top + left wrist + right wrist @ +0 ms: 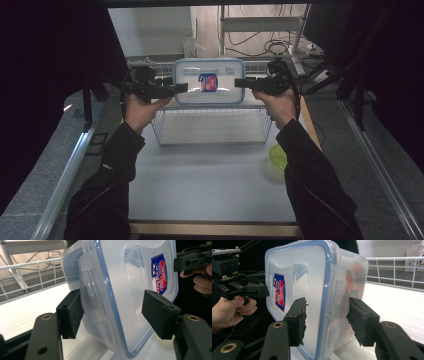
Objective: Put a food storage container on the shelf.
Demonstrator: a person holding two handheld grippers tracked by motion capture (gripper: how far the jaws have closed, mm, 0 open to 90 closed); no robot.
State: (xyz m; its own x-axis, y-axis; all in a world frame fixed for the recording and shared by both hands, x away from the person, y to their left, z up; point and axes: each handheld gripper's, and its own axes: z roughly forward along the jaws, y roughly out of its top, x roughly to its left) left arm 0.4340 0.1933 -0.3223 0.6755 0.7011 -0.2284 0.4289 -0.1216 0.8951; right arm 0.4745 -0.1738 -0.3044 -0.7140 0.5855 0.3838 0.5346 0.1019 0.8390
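Nearest, a green bowl [278, 155] lies on the white surface [210, 180], beside the right sleeve. Beyond it, a clear lidded container [209, 81] is held on edge above a wire basket [212, 126]. The left gripper [181, 88] is seen with fingers [160, 312] spread, clear of the lid; the right gripper [240, 82] is clamped across the rim. Lowering into the basket is judged next; its wire walls must be cleared.

The high view is dim, its sides black from 9 to 3 o'clock; soft glare whitens the desk [210, 175]. Both gripper views are brighter, blurring at near edges.
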